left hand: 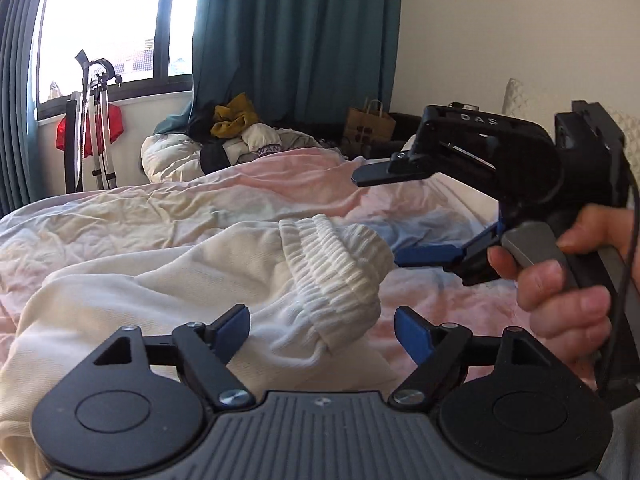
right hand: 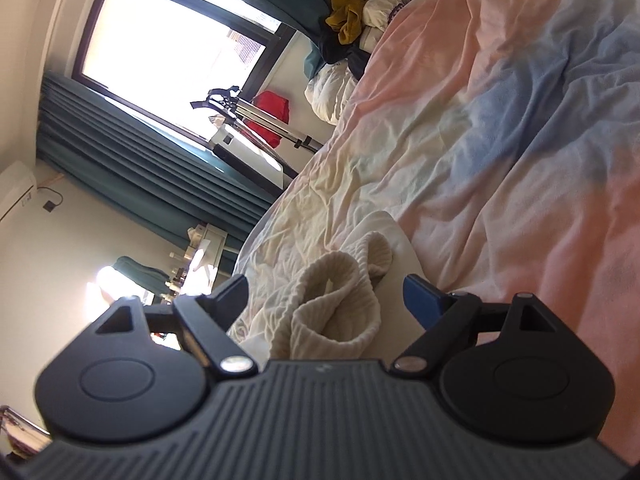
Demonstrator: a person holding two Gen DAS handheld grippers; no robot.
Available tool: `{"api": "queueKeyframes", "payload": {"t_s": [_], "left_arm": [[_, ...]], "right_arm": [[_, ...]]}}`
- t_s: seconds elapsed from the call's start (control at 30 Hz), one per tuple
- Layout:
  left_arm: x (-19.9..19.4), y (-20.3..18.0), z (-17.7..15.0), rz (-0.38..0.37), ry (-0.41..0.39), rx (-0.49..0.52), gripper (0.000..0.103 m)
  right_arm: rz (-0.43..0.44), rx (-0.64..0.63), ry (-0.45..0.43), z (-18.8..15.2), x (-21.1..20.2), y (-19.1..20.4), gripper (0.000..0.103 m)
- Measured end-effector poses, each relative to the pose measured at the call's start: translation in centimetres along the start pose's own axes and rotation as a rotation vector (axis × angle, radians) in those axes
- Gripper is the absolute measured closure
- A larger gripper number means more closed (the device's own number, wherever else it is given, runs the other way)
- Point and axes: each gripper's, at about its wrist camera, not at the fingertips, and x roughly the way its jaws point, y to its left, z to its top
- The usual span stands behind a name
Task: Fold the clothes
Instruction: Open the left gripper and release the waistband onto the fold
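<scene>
**Both claws spread over the cream garment**

Your left gripper (left hand: 322,326) points forward and slightly down over the bed, its two blue-padded fingers (left hand: 231,330) spread wide. The cream garment (left hand: 180,280) lies on the pastel bedspread (left hand: 420,200) right in front of it, and the ribbed elastic cuff (left hand: 340,264) sits between the fingers without either pad pressing on it.

Your right gripper (left hand: 378,220) comes in from the right side of the left wrist view, rolled onto its side so that one finger is above and the other below. Your hand (left hand: 560,280) wraps the grey handle, fingers curled round its front. That claw is spread too: the upper finger hangs over the bedspread, and the lower blue finger reaches to just beside the far edge of the cuff. Whether it touches the fabric cannot be told.

In the right wrist view the room is tilted steeply, which matches that roll. The ribbed cuff (right hand: 340,304) lies bunched just ahead of the open claw (right hand: 326,296), between the finger lines but ungripped.

A pile of clothes (left hand: 244,132) sits at the far end of the bed, well apart from both grippers.
</scene>
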Motion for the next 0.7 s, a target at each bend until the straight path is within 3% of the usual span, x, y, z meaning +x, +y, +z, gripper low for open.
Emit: {"api": "queueKeyframes", "payload": {"t_s": [0.1, 0.2, 0.3, 0.43, 0.5, 0.67, 0.7], "left_arm": [[-2.5, 1.6, -0.7, 0.011, 0.014, 0.036, 0.022], [-4.7, 4.1, -1.1, 0.028, 0.008, 0.009, 0.022], [-6.1, 6.9, -1.5, 0.061, 0.0, -0.05, 0.021], [-7.2, 10.0, -2.4, 0.066, -0.023, -0.155, 0.021], [-7.9, 10.8, -3.0, 0.078, -0.023, -0.216, 0.021], [-8.3, 14.1, -3.7, 0.115, -0.023, -0.305, 0.021], [-8.2, 14.9, -3.8, 0.124, -0.018, -0.331, 0.021]], "right_arm": [[0.017, 0.02, 0.052, 1.0, 1.9, -0.1, 0.016], [0.026, -0.002, 0.102, 1.9, 3.5, 0.1, 0.025], [0.018, -0.065, 0.066, 2.1, 2.8, 0.7, 0.028], [0.13, -0.116, 0.02, 2.2, 1.2, 1.8, 0.028], [0.134, -0.146, 0.049, 1.9, 2.1, 2.5, 0.028], [-0.19, -0.264, -0.044, 1.1, 3.7, 2.9, 0.027], [-0.158, -0.204, -0.026, 1.4, 3.9, 2.1, 0.027]]}}
